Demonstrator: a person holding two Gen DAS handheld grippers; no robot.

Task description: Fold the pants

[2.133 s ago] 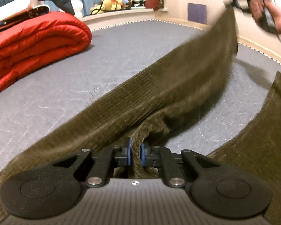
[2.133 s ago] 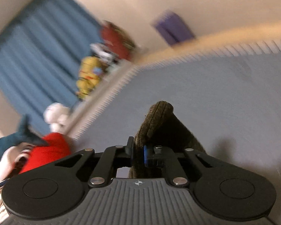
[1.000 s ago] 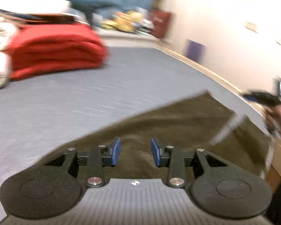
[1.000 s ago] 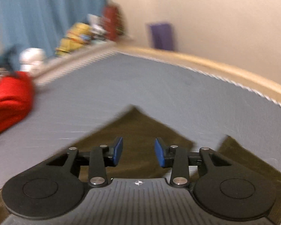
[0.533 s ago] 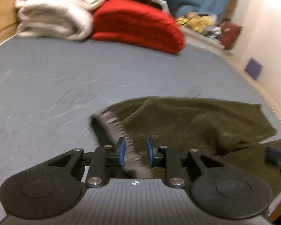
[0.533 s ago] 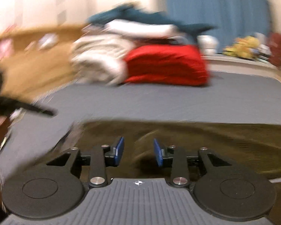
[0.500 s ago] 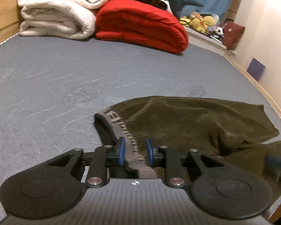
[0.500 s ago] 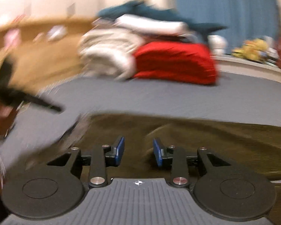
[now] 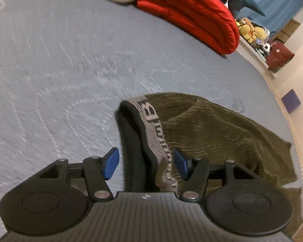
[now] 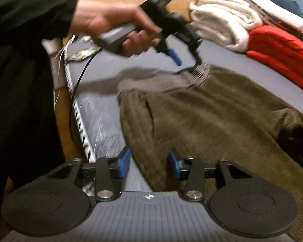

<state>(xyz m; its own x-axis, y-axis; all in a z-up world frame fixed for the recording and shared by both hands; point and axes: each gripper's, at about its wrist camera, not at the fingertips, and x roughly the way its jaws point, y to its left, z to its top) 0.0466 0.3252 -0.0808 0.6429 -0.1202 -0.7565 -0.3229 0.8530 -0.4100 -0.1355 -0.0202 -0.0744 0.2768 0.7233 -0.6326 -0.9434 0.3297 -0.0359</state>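
Note:
Olive-brown corduroy pants [image 9: 218, 133] lie folded lengthwise on the grey mattress [image 9: 60, 64]. Their grey lettered waistband [image 9: 153, 125] stands up between the blue pads of my left gripper [image 9: 145, 164], whose jaws are open around it without touching. In the right wrist view the pants [image 10: 212, 125] spread ahead, and my right gripper [image 10: 149, 162] is open over their near edge. There the left gripper [image 10: 183, 60] hangs over the waistband [image 10: 171, 80], held by a hand.
A rolled red quilt [image 9: 192, 14] and a white blanket [image 10: 222, 16] lie at the far end of the mattress. Plush toys [image 9: 250, 32] sit on a ledge. The mattress edge [image 10: 78, 117] and the person's dark clothing [image 10: 20, 100] are at left.
Both grippers let go of the pant leg and swung round to the waistband end. The left jaws, nearly closed on the waistband half a second ago, have opened wider.

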